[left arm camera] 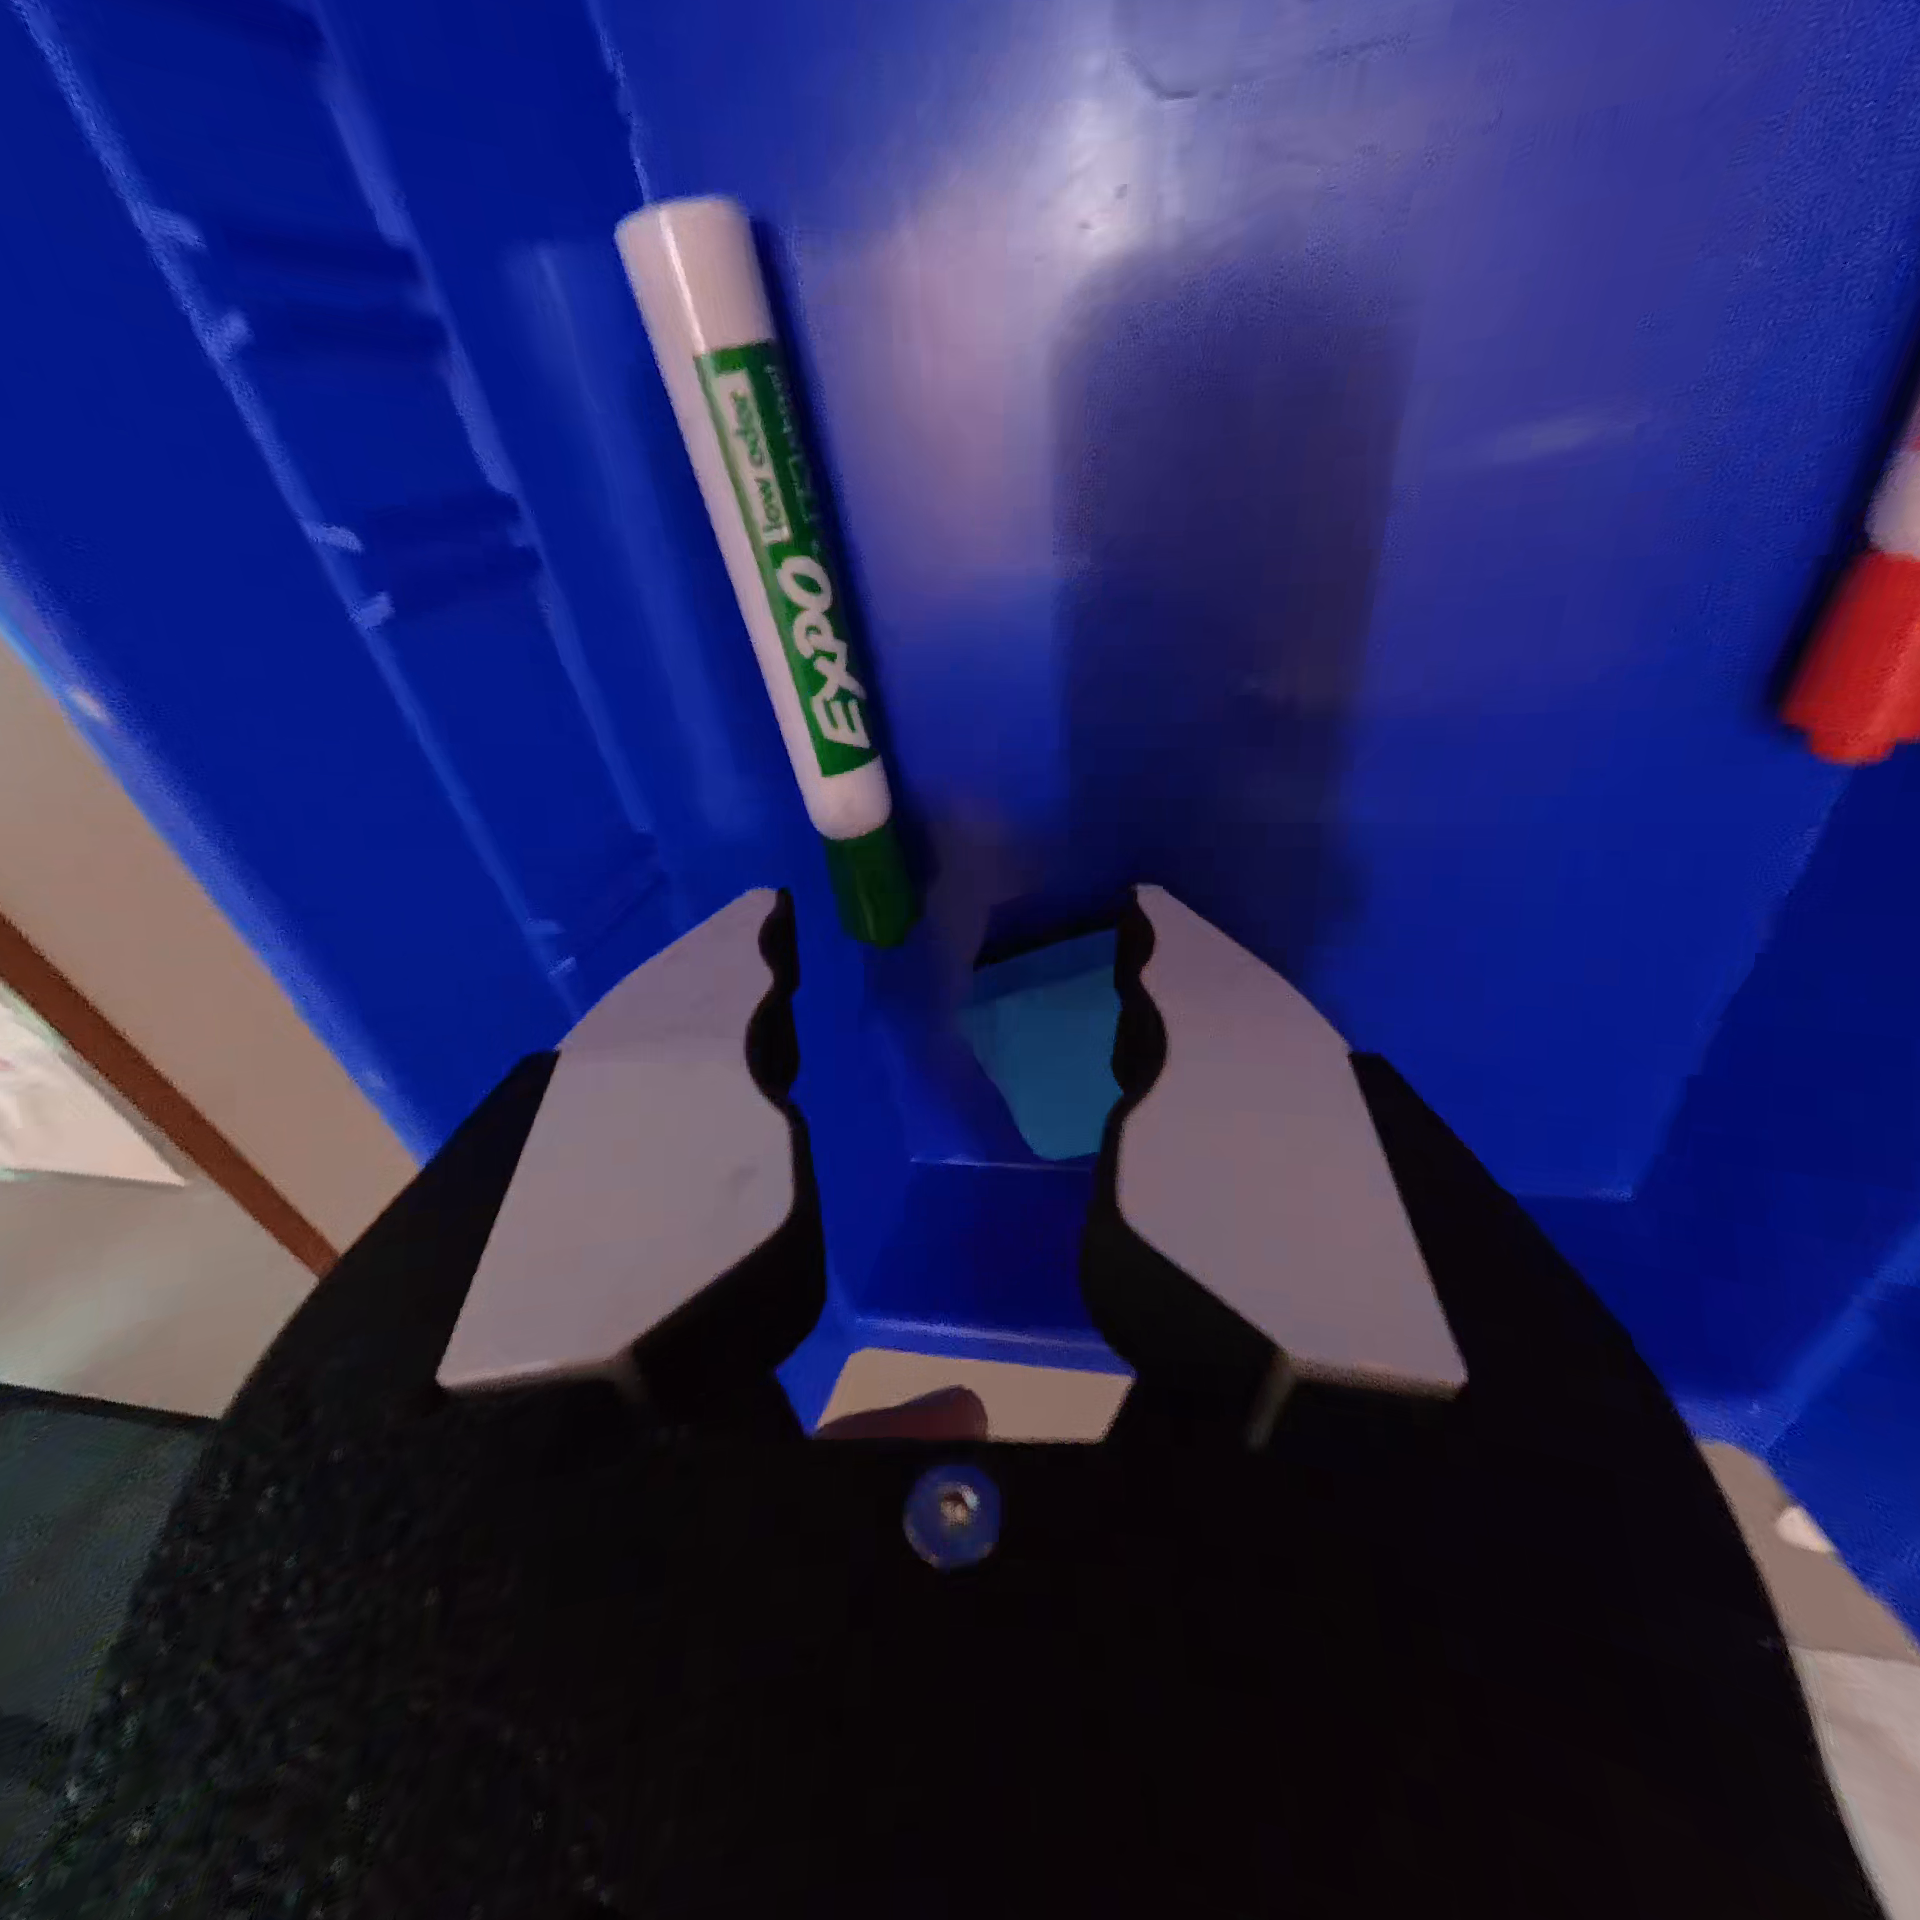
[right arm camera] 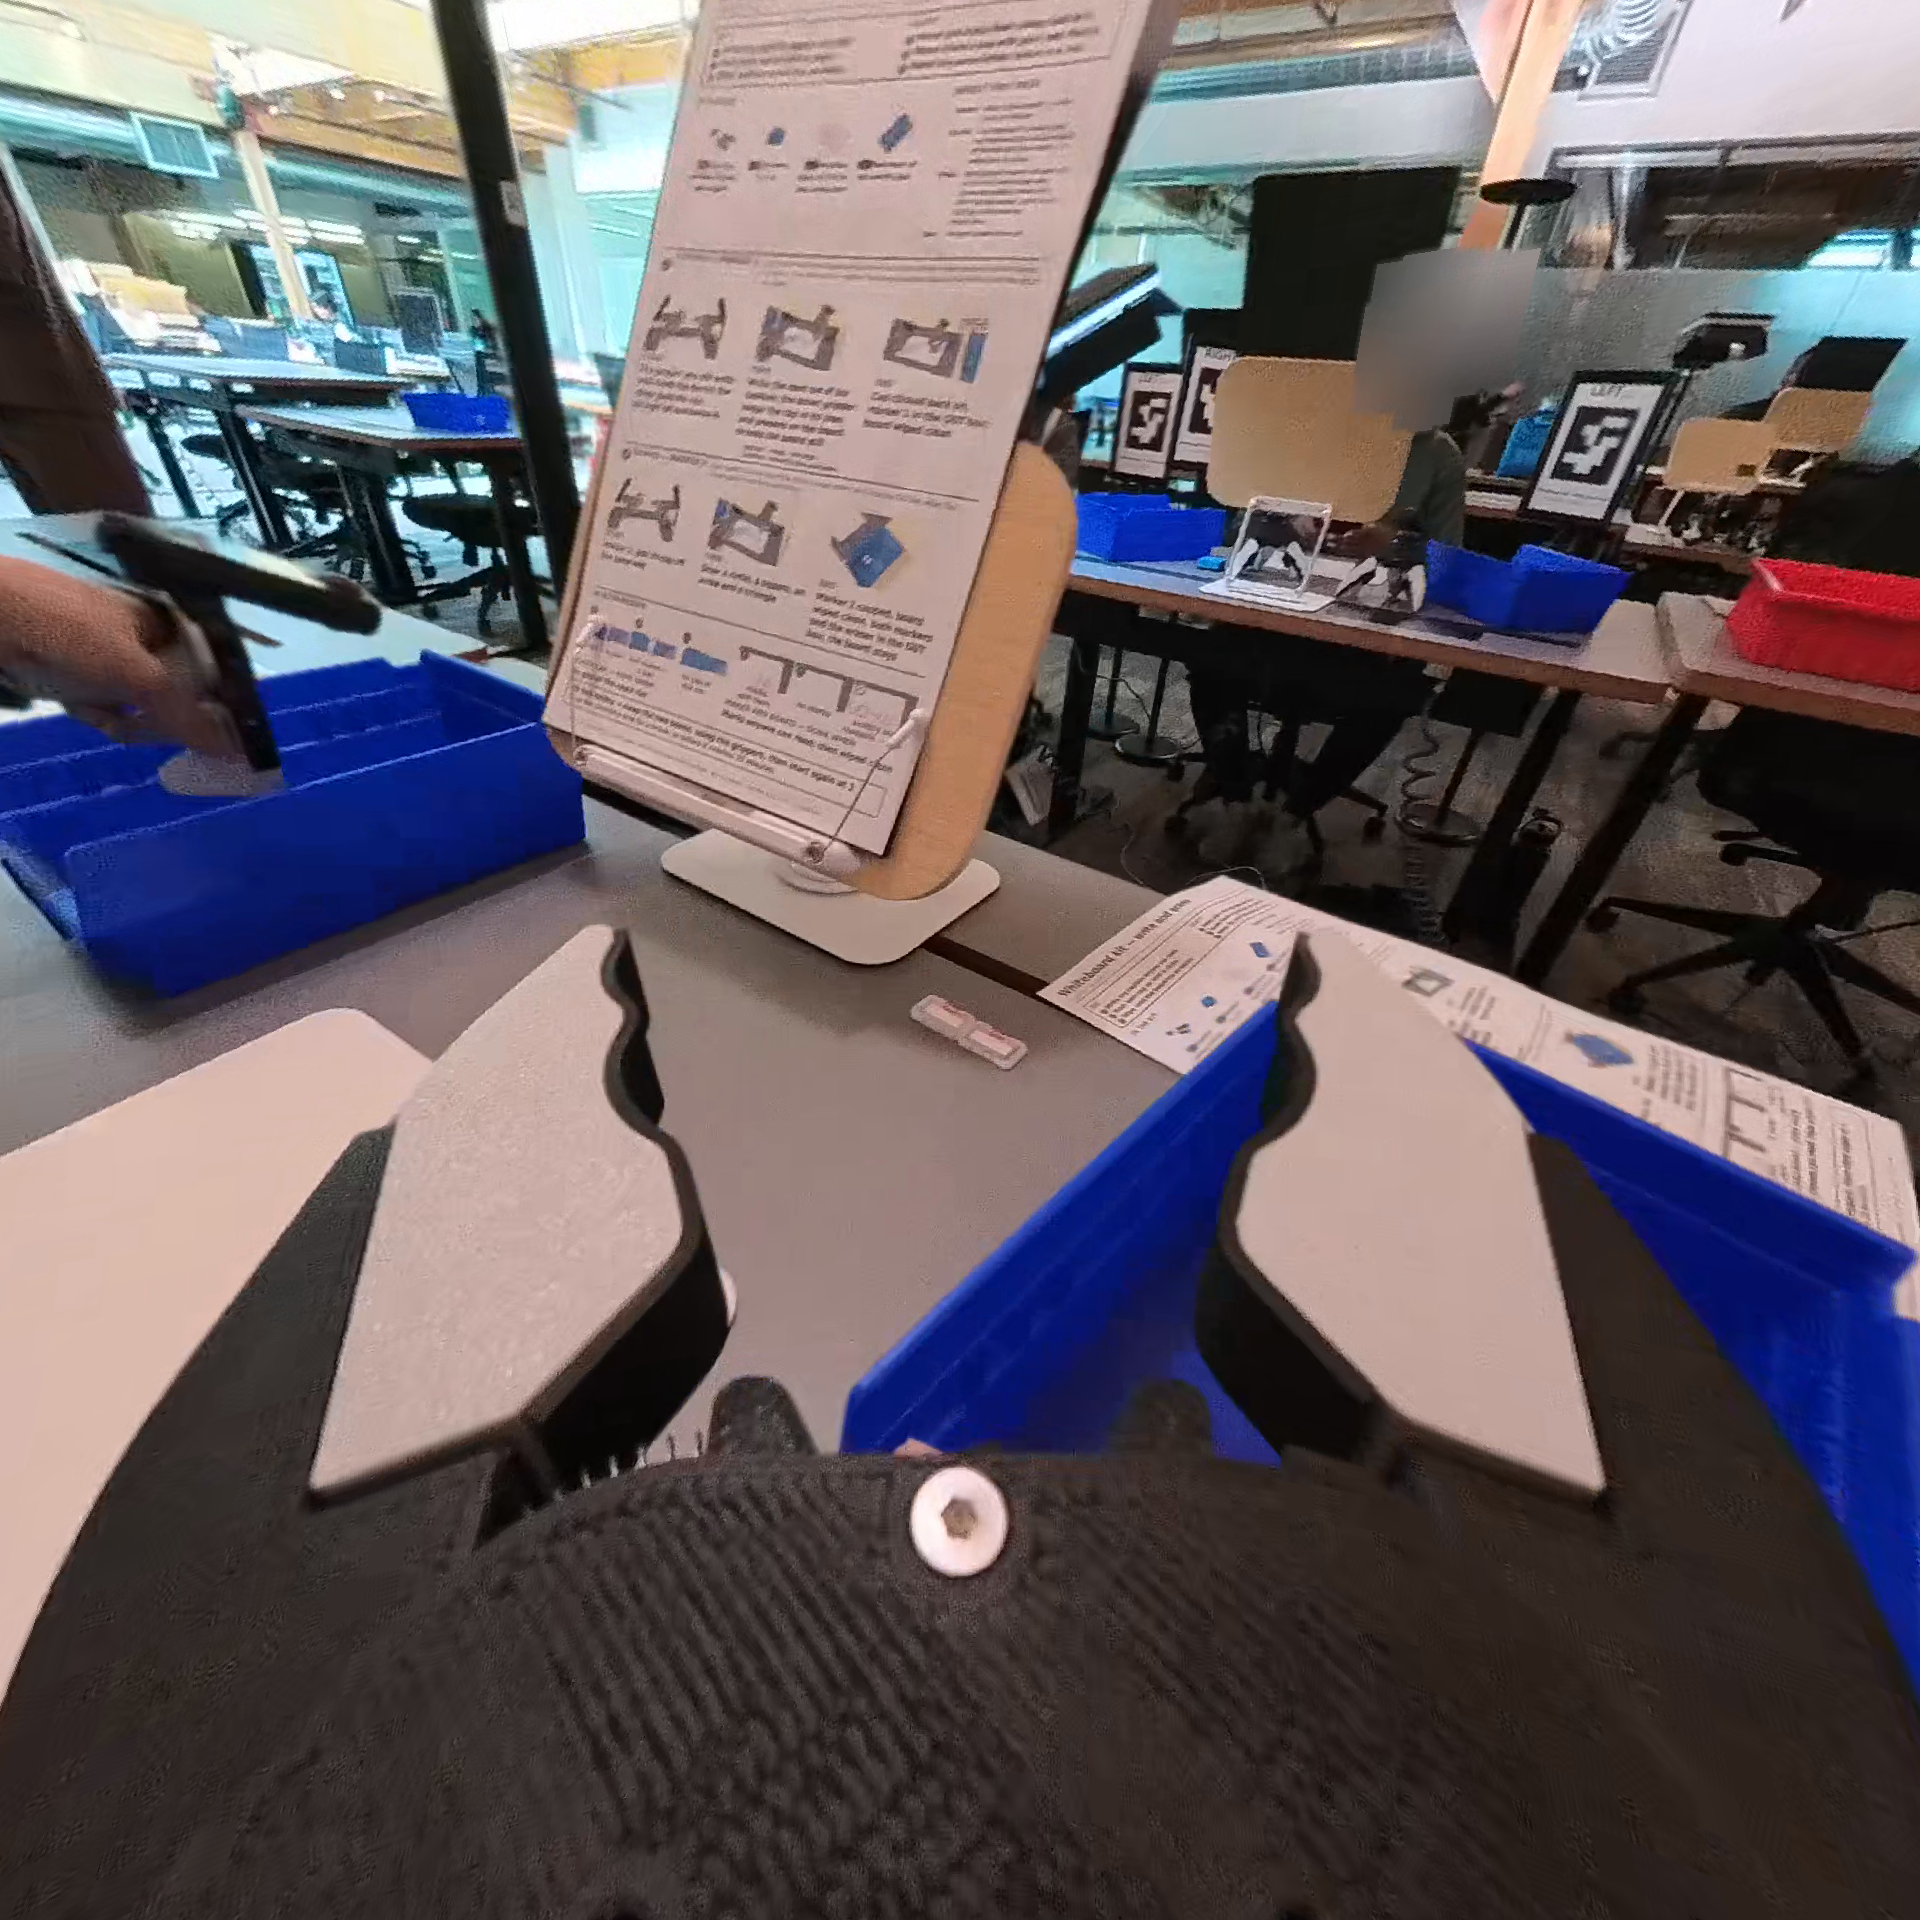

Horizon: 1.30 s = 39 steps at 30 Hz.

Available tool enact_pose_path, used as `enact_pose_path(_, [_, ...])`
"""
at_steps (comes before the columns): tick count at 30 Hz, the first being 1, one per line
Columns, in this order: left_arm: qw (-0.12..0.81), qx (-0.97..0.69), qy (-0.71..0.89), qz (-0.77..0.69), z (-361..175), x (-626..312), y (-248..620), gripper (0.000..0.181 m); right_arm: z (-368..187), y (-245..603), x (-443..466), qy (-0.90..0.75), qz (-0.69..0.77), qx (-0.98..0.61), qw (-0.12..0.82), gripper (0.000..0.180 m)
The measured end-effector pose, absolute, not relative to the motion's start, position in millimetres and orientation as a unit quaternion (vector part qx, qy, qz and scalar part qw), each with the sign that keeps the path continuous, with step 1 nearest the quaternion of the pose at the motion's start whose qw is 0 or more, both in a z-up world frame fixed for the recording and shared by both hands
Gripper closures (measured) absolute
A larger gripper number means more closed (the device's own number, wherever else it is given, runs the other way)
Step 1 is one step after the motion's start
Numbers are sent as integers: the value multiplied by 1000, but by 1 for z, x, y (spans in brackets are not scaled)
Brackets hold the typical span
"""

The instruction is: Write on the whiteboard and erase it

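**Op:** Inside the blue bin (left arm camera: 1299, 468), left wrist view first. I have my left gripper (left arm camera: 956, 925) low over the bin floor, jaws parted to a middling gap, nothing between them. The green marker (left arm camera: 764, 561) lies just ahead, its green cap end nearest and slightly to the left of the gap.

**Obs:** So how do you take it cleanly?

**Op:** I judge I should shift a little left, centre the barrel between the pads, then close across the white body and not the cap, so it doesn't pull off. A red marker (left arm camera: 1860, 665) sits well to the right of the green one; I leave it.

**Obs:** And the right wrist view?

**Op:** My right gripper (right arm camera: 961, 961) hangs above the table (right arm camera: 831, 1143), jaws wide apart, empty, its right finger in front of a second blue bin (right arm camera: 1039, 1299). Left of that bin I see a pale board (right arm camera: 156, 1195), which I take for the whiteboard. Farther left, the other gripper (right arm camera: 239, 665) dips into the far blue bin (right arm camera: 312, 862). An instruction stand (right arm camera: 831, 416) rises behind.
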State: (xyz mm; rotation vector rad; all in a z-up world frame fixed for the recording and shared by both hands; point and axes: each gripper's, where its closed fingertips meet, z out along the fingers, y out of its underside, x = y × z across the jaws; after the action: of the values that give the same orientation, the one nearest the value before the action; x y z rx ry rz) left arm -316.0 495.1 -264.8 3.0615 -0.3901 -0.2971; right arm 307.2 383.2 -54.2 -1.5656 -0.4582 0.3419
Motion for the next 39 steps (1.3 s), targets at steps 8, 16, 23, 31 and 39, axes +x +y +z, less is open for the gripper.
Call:
enact_pose_path(8, [23, 991, -34, -127, -285, -332, 501, 156, -88, 365, 254, -266, 161, -704, 638, 64])
enact_pose_path(16, [28, 990, -60, -129, -293, -326, 502, 163, -104, 354, 233, -271, 206, -700, 628, 69])
enact_pose_path(23, [-48, 991, -118, -43, -266, -294, 503, 164, -111, 340, 162, -282, 341, -663, 603, 85])
enact_pose_path(31, [-445, 742, -133, 483, -81, -133, 447, 165, -99, 353, 41, -277, 422, -605, 616, 105])
enact_pose_path(39, [-464, 593, -129, 646, -62, -42, 362, 165, -71, 352, -29, -321, 372, -535, 688, 130])
